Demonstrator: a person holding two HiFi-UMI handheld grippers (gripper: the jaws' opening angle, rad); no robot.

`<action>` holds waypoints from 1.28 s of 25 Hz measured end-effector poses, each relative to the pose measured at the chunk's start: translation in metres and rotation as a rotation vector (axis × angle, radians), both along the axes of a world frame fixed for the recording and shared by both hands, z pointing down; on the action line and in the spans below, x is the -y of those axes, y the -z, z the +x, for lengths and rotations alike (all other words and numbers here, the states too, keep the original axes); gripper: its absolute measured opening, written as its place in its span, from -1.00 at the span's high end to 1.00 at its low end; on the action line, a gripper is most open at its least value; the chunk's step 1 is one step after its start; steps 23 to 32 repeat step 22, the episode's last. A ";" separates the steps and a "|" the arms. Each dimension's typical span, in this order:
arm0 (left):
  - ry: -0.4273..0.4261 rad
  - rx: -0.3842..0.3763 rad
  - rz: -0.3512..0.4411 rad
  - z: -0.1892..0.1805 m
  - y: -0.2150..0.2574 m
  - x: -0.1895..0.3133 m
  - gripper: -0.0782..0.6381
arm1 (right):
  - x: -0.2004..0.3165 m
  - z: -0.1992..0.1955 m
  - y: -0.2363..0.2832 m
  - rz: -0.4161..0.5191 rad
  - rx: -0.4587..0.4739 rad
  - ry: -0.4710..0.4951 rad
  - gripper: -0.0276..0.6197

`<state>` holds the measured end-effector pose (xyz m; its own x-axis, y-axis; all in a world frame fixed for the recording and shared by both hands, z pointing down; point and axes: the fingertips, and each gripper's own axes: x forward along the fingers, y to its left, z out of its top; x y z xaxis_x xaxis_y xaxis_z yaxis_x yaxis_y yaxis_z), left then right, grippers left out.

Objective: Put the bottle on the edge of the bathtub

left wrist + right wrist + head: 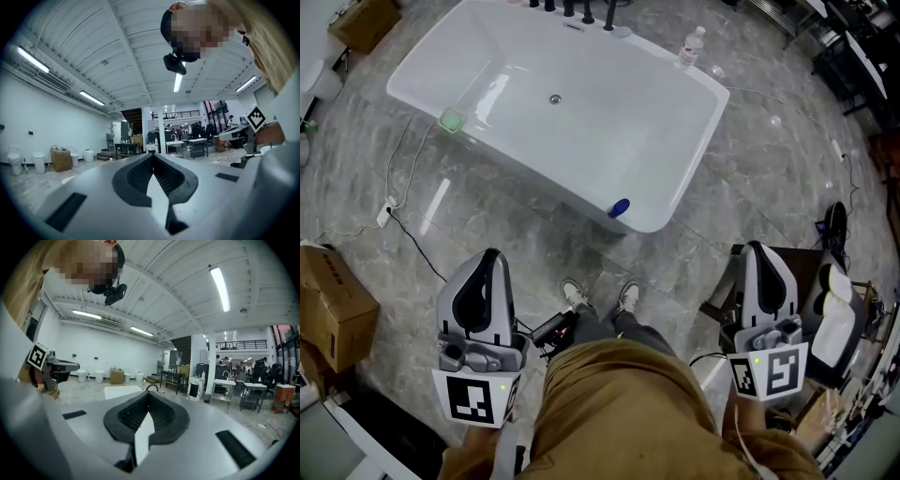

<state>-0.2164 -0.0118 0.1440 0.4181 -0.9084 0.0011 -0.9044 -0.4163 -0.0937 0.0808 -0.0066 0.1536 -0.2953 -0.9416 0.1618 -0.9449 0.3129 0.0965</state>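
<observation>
A clear plastic bottle (692, 47) with a white cap stands upright by the far right corner of the white bathtub (680, 202); whether it rests on the floor or the rim I cannot tell. Both grippers hang low beside the person's legs, far from the tub and bottle. My left gripper (492, 254) is shut with nothing in it, its jaws meeting at the tip (153, 157). My right gripper (756, 247) is likewise shut and empty (148, 394). In the right gripper view the bathtub (119, 391) shows pale just beyond the jaws.
On the tub rim lie a green pad (451, 120) and a blue object (620, 207); dark taps (581, 11) stand at its far end. Cardboard boxes (333, 300) sit left, a cable (403, 230) crosses the marble floor, and dark equipment (834, 225) is at the right.
</observation>
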 end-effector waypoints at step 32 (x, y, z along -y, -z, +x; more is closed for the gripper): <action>-0.008 -0.007 -0.021 0.006 -0.009 -0.006 0.76 | -0.008 0.002 0.001 0.006 -0.022 -0.002 0.91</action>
